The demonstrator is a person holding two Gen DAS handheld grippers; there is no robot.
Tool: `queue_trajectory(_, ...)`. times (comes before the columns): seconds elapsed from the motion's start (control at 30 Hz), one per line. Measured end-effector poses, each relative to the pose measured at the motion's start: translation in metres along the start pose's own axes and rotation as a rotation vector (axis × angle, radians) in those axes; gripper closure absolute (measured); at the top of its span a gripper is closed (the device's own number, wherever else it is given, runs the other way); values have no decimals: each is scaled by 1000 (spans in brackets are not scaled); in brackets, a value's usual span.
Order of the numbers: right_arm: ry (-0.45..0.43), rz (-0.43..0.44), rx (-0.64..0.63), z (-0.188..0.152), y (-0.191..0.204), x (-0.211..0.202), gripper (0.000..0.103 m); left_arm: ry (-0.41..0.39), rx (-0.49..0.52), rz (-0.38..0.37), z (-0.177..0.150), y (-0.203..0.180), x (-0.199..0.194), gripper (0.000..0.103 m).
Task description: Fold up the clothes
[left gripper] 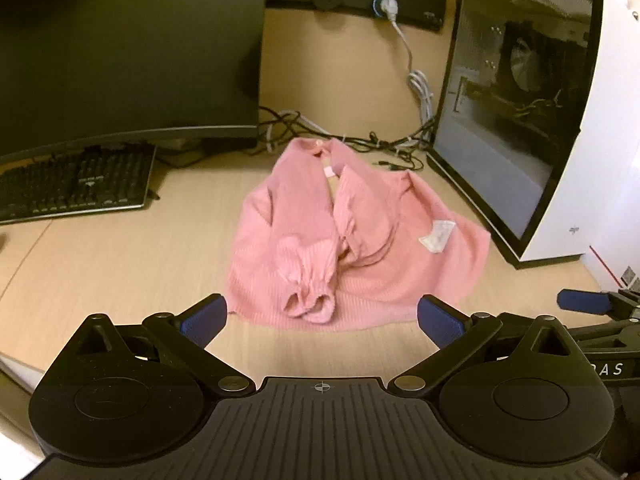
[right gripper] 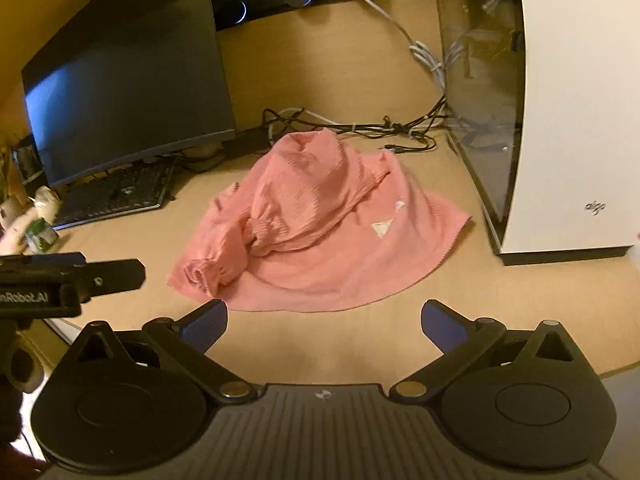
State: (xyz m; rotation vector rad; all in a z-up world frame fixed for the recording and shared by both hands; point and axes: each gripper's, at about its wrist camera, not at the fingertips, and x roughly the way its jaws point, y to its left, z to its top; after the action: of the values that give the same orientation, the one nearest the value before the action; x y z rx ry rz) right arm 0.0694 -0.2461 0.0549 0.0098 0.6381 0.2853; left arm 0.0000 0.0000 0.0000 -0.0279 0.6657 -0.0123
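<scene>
- Pink top lies rumpled mid-tabletop, sleeves crossed over the front, between monitor and PC case.
- Left tongs and right tongs both gape, grasping nothing, just short of the hem.
- Best next: pinch the two hem corners, keep the fabric taut, fold evenly away.

A pink ribbed-knit cloth cardigan is lying soft and matt on the pale, smooth wood-grain surface, while a glossy dark glass panel is gleaming on the white computer case at 2 o'clock and matt black plastic is framing each tool's blue textured pads.
</scene>
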Motion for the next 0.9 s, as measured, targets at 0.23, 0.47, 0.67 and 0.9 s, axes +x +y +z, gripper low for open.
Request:
queue_trajectory(0.23,-88,-34,-97,-5,23,-8,0,16,-28,1,-1,4,1,0)
queue_trajectory(0.47,-15,34,-24,0,24,-9,0,29,-47,-1,-3,6,2,0)
queue_trajectory(0.67,2,61,-9,-2,13,-5,0,36,-47,-11,-3,4,2,0)
queue_trajectory(0.9,5,47,12,0,3,-2,0,44,-46,-23,-4,1,2,0)
